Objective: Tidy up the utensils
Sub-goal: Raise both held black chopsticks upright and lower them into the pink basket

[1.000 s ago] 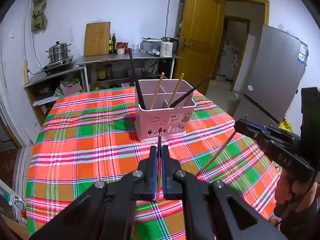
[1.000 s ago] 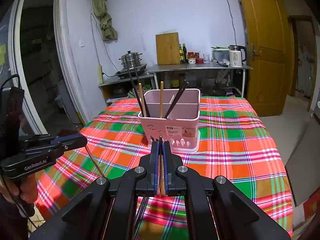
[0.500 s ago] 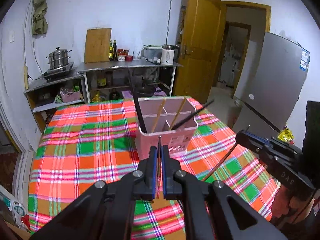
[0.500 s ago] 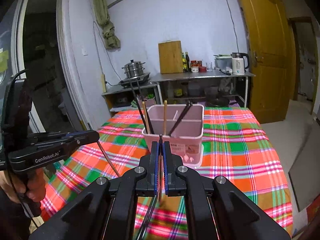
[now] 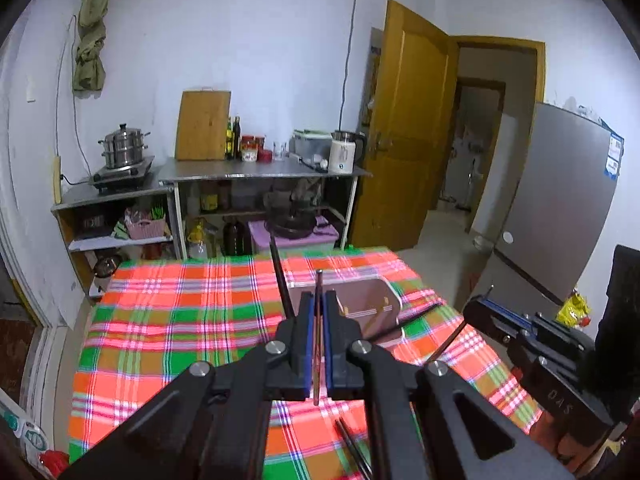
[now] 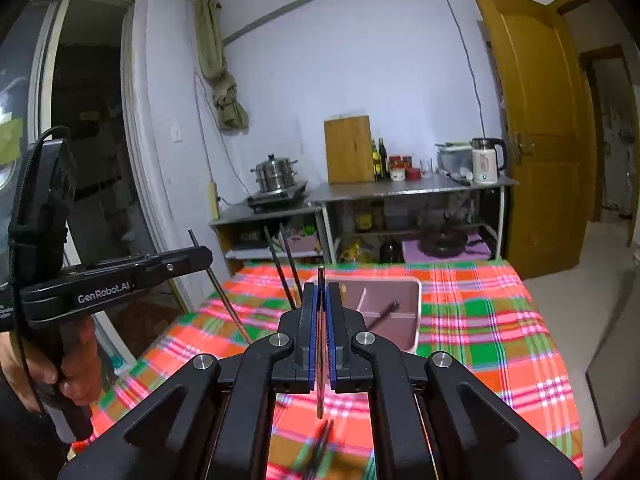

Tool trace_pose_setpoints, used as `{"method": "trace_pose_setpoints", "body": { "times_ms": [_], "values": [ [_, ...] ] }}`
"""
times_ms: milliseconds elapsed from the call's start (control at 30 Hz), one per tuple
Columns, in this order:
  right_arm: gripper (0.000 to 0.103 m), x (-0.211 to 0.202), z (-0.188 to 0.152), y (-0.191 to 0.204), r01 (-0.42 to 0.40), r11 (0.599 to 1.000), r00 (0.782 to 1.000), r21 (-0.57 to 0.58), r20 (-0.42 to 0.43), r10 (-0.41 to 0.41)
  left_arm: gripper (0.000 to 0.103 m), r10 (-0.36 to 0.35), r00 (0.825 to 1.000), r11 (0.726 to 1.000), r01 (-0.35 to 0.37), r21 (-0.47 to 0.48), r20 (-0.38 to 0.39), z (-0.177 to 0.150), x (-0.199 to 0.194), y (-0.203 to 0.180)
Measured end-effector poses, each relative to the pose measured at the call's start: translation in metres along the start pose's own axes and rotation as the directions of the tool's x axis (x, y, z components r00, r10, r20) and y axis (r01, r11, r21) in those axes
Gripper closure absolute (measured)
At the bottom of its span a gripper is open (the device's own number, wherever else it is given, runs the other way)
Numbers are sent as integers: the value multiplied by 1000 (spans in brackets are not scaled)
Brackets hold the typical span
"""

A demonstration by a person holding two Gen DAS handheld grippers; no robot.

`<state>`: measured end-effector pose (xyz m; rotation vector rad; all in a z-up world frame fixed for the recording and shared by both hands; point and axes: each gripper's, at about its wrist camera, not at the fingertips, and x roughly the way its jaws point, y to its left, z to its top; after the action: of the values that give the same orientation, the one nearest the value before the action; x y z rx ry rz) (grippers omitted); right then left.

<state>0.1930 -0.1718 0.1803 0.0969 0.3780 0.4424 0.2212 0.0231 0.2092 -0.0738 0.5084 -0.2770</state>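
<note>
Both jaws clamped: left gripper (image 5: 316, 312) and right gripper (image 6: 321, 312) each pinch a chopstick (image 5: 318, 300), near-upright. Pink holder (image 5: 370, 300) lies just ahead, below tips; neither clearly nearer.

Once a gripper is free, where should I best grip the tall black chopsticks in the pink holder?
The bare upper shafts of the tall black chopsticks, above the pink holder rim, from the side: they stand near upright, lower ends buried.
</note>
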Motion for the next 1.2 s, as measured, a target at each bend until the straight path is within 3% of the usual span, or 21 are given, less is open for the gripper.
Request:
{"method": "trace_pose_setpoints", "body": {
  "times_ms": [300, 733, 933, 1200],
  "values": [
    [99, 17, 24, 0, -13, 1000, 998, 3, 60, 12, 99, 28, 998, 1000, -29, 2, 47, 25, 16, 8],
    [99, 48, 37, -7, 8, 1000, 995, -3, 98, -7, 99, -5, 998, 1000, 5, -10, 63, 38, 51, 19],
    [99, 59, 27, -5, 21, 1000, 997, -11, 68, -20, 99, -20, 1000, 999, 20, -28, 21, 22, 70, 26],
    [99, 73, 2, -6, -1, 1000, 999, -19, -42, 1, 98, -44, 998, 998, 42, -49, -48, -4, 85, 32]
  ]
}}
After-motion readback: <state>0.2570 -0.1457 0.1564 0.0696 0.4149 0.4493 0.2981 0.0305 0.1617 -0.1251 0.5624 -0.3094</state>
